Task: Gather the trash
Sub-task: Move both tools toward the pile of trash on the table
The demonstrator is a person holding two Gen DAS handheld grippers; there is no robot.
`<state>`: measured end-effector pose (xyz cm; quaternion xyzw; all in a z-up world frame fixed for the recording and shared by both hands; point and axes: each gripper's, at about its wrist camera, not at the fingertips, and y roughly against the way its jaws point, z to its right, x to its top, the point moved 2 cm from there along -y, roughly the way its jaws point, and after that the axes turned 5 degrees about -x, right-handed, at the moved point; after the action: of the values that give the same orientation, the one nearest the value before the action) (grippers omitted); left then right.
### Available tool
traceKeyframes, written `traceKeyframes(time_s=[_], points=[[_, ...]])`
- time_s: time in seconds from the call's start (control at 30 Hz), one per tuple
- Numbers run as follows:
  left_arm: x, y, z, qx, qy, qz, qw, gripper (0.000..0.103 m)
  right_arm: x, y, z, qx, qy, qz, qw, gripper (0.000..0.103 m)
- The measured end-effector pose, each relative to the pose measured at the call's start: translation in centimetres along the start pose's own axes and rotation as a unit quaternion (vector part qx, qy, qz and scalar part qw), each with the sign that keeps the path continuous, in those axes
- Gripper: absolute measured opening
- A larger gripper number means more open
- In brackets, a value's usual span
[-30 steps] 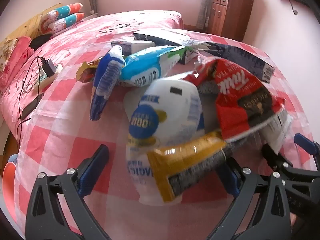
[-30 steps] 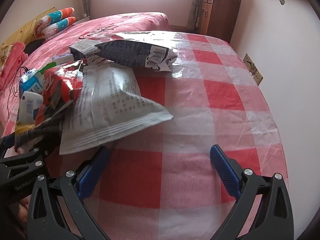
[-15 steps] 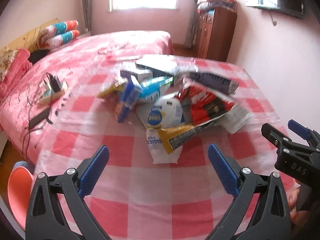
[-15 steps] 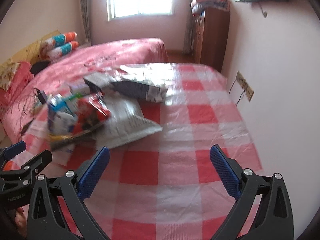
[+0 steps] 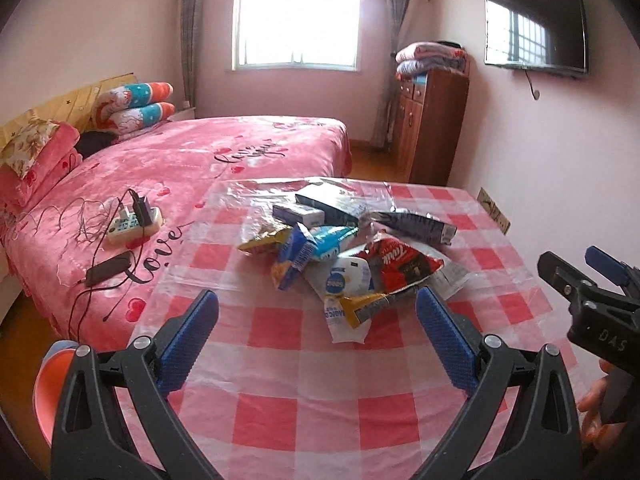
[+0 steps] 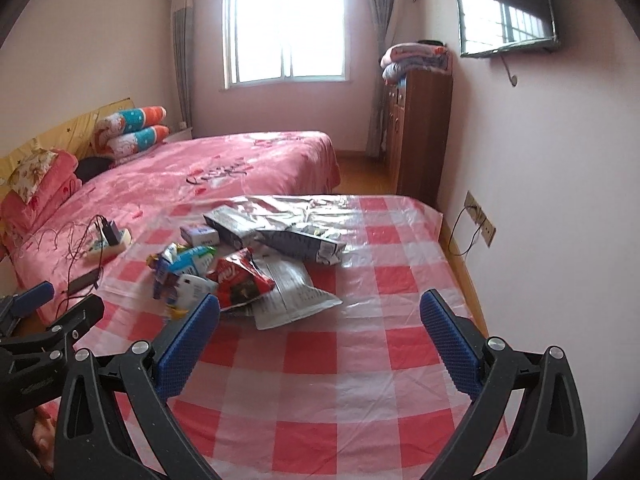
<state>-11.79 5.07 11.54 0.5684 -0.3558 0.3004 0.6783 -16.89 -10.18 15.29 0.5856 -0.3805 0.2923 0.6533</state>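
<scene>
Both grippers, left gripper [image 5: 316, 316] and right gripper [image 6: 320, 318], hang wide apart and empty above the checked tablecloth [image 5: 304, 400]. The wrapper pile [image 5: 348, 256] sits heaped mid-table; bagging it all looks still to come.

Wrappers [image 5: 352, 256] heaped mid-table [image 5: 280, 400] — bed [image 5: 200, 160] behind.

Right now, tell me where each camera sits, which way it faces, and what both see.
Left wrist: sits on the left gripper, facing over the checked table at the wrapper pile, bed and window; its open blue fingers, the right gripper and a hand show.
Right wrist: sits on the right gripper, further right, facing likewise; its open fingers and the left gripper show.
Shared: pile, bed, window, cabinet, TV.
</scene>
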Motion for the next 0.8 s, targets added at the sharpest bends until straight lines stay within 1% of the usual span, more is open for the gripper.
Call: traceKeyframes(time_s=[0.13,0.3,0.8], points=[[0.0,1.0,-0.9,-0.005,0.011,0.007,0.9999,0.1,0.2,1.3,-0.6,-0.005,0.004,0.011,1.0,0.099],[-0.2,1.8,-1.7,-0.01,0.019,0.011,0.9997,0.1,0.2,2.0,-1.1,-0.01,0.009,0.013,1.0,0.099],[-1.3,1.5,-2.2,-0.021,0.034,0.0,0.9992,0.1,-0.5,1.7,-1.3,-0.032,0.016,0.006,0.999,0.099]])
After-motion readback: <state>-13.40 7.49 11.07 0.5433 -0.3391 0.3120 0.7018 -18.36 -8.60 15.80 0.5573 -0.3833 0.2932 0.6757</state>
